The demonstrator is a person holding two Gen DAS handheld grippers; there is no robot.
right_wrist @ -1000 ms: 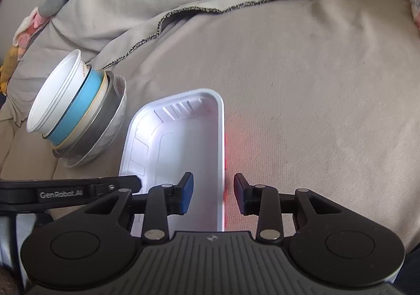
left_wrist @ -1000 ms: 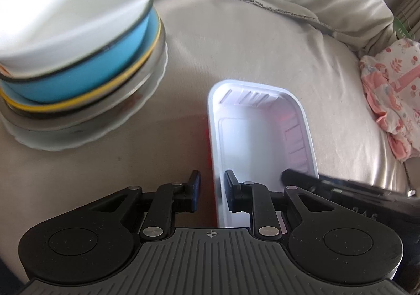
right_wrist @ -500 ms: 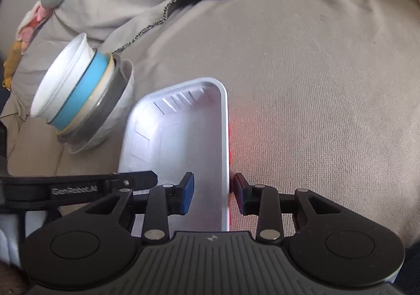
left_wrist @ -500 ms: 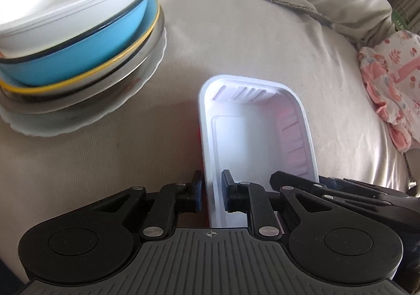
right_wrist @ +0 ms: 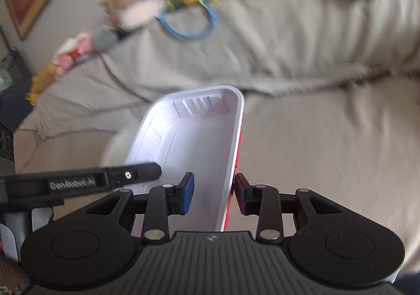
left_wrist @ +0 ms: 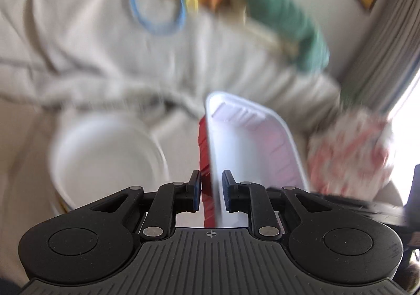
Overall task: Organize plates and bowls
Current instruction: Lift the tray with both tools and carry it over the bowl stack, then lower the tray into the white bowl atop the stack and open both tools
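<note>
A rectangular tray, white inside and red outside (left_wrist: pixel 252 143), is lifted off the sofa and held by both grippers. My left gripper (left_wrist: pixel 212 194) is shut on its left long wall. My right gripper (right_wrist: pixel 214 196) straddles its right long wall (right_wrist: pixel 231 164); the right pad touches the wall and a gap shows at the left pad. The stack of bowls and plates, topped by a white bowl (left_wrist: pixel 105 158), sits blurred below and left of the tray. In the right wrist view only a pale sliver of the stack (right_wrist: pixel 115 145) shows behind the tray.
The grey-covered sofa seat (right_wrist: pixel 328 150) and backrest (left_wrist: pixel 78 53) fill the view. Toys, a blue ring (right_wrist: pixel 189 22) and a green cloth (left_wrist: pixel 288 14) lie along the backrest top. A pink patterned cloth (left_wrist: pixel 349 143) lies at the right. Framed pictures hang on the wall.
Both grippers closed on the tray's long walls and lifted it off the sofa, tilting up. The views swung upward to the backrest, and the bowl stack dropped lower in view.
</note>
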